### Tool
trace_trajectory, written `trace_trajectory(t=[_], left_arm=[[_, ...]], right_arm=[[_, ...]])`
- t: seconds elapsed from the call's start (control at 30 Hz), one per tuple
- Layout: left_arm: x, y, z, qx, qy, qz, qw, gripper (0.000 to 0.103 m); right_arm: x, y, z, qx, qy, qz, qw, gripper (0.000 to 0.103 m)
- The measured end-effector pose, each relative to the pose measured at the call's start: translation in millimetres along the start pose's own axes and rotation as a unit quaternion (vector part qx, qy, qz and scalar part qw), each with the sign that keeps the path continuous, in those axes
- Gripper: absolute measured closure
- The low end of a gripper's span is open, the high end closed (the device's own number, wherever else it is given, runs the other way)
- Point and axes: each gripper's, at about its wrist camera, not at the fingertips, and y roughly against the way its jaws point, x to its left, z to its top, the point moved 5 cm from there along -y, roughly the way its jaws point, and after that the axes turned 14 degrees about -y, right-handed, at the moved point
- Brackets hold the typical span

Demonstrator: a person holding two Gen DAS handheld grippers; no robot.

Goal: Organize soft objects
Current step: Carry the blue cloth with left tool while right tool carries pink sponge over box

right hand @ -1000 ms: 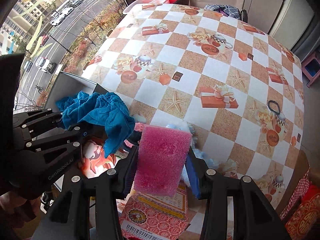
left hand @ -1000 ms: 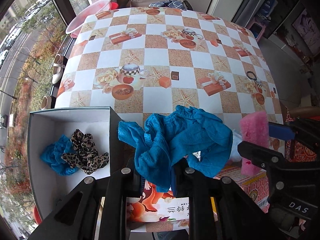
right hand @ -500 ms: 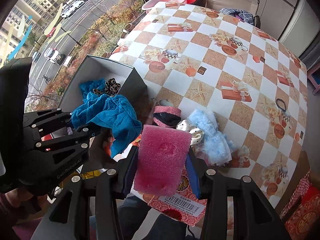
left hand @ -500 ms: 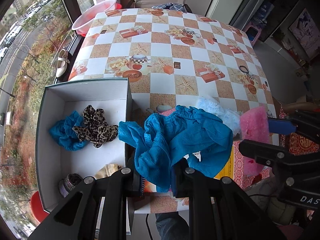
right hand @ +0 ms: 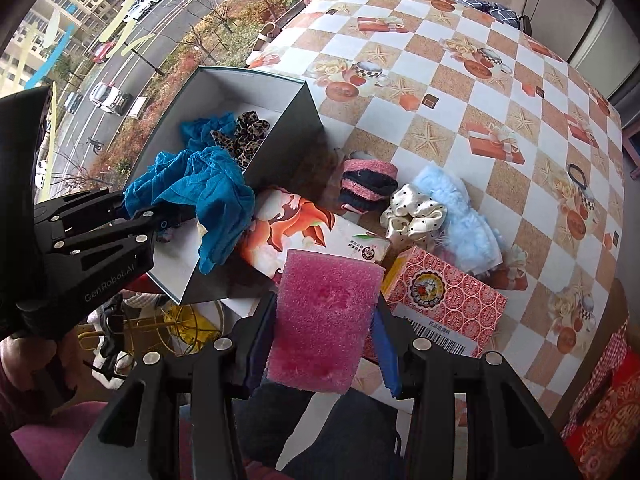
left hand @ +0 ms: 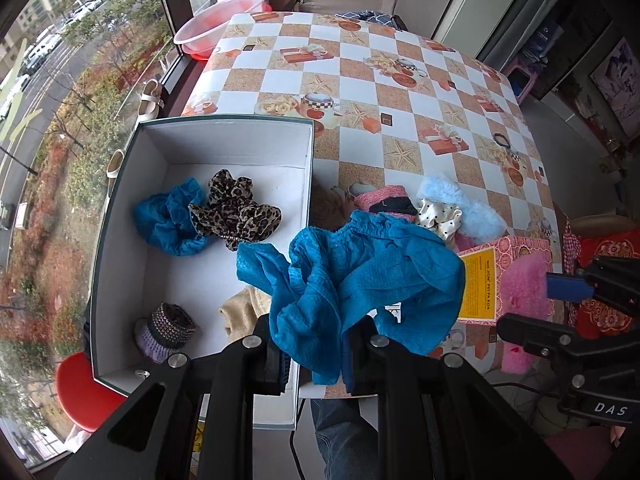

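In my left gripper (left hand: 314, 354) I hold a crumpled blue cloth (left hand: 352, 280), its jaws clamped tight on the bunched lower part so the fabric billows out above the fingers. The cloth hangs in the air over the near right wall of an open white box (left hand: 120, 216) with dark outer sides, which stands at the left edge of the table.

In my right gripper (right hand: 320, 344) I hold a pink sponge block (right hand: 324, 320), upright, with the blue pads pressing on its two sides. It is raised above the near edge of the table, in front of two cartons.

Inside the box lie a second blue cloth (left hand: 168, 220), touching a leopard-print scrunchie (left hand: 234, 210) near the far wall, and closer to me a knitted striped cuff (left hand: 166, 330) and a beige cloth (left hand: 246, 308), partly hidden behind my left gripper.

On the table just right of the box sit a pink and black sock roll (right hand: 366, 184), a cream polka-dot scrunchie (right hand: 414, 210) and a fluffy pale blue piece (right hand: 468, 220), all bunched close together. Nearer to me lie a white carton printed with an orange fox (right hand: 308, 228) and a red patterned carton (right hand: 444, 294) with a barcode label.

The table wears a checked tablecloth (right hand: 500, 92) in tan and white, printed with starfish, gift boxes and teacups. A small black hair tie (right hand: 578, 174) lies well apart on its right side. Beyond the table's far left corner rests a pink plastic basin (left hand: 218, 32), by a window looking down on a street.
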Motion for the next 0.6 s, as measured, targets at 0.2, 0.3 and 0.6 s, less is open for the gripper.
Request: trace_trajectory(t=[0.2, 0.3, 0.6], left_arm=[[16, 9, -11, -0.010, 0.018, 0.009, 0.9997, 0.082], [25, 13, -18, -0.014, 0.032, 0.012, 0.9993, 0.082], [55, 18, -50, -0.011, 0.088, 0.027, 0.9957, 0.082]], right_arm=[[20, 1, -3, -0.004, 0.025, -0.007, 1.000, 0.056], [32, -2, -4, -0.001, 0.040, -0.008, 0.999, 0.056], [67, -12, -6, 0.012, 0.093, -0.007, 0.996, 0.056]])
